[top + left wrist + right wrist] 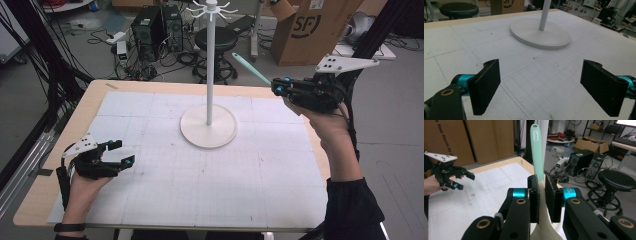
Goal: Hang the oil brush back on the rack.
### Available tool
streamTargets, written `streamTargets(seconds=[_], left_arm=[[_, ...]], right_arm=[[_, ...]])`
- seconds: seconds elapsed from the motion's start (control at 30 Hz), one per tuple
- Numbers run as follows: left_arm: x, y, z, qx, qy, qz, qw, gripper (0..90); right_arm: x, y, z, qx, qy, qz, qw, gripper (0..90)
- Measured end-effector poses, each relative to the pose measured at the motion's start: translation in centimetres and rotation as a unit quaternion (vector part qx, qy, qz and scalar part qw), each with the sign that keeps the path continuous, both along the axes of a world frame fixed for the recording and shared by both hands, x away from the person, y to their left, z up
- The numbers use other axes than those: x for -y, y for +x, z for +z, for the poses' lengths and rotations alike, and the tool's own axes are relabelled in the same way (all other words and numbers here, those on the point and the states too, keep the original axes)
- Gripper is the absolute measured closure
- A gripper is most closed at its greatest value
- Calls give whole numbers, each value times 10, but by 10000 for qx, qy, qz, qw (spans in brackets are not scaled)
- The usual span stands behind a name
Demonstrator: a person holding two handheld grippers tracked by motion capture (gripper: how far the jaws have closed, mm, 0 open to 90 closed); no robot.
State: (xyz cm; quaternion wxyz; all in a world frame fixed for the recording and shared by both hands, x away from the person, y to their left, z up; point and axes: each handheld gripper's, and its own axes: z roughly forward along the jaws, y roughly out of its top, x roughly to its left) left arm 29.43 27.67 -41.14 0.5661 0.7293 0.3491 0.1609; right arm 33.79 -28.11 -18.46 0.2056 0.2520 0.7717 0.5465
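Matt white gridded sheet (200,175), lightly speckled, over a pale wood-look table (90,100). Smooth, matt white stand (208,131). Mint utensil handle (537,152), smooth plastic-looking. Right gripper (542,195): jaw pads black, finely ribbed; teal parts look like glossy metal.

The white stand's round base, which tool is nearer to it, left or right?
Left, by a small margin. The left tool sits low beside the round base, open. The right tool is raised beyond its far right, gripping the mint utensil.

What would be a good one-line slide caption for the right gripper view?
Right gripper clamps a mint-green utensil handle upright, table and left gripper beyond.
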Motion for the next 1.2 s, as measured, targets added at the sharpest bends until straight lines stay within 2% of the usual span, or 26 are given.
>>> streamTargets(seconds=[0.37,0.47,0.7,0.9,1.2], left_arm=[[0,0,0,-10,-2,-8,10000,170],[1,0,0,-20,52,-43,10000,170],[1,0,0,-32,11,-27,10000,171],[1,-1,0,-30,22,-41,10000,171],[0,-1,0,-34,37,-52,10000,171]], right_arm=[[0,1,32,154,-10,-77,9999,830],[-2,1,40,190,-5,-97,9998,830],[-10,5,54,277,-18,-127,9995,830],[-16,7,61,332,-26,-125,9994,830],[-22,11,60,367,-137,-161,9991,830]])
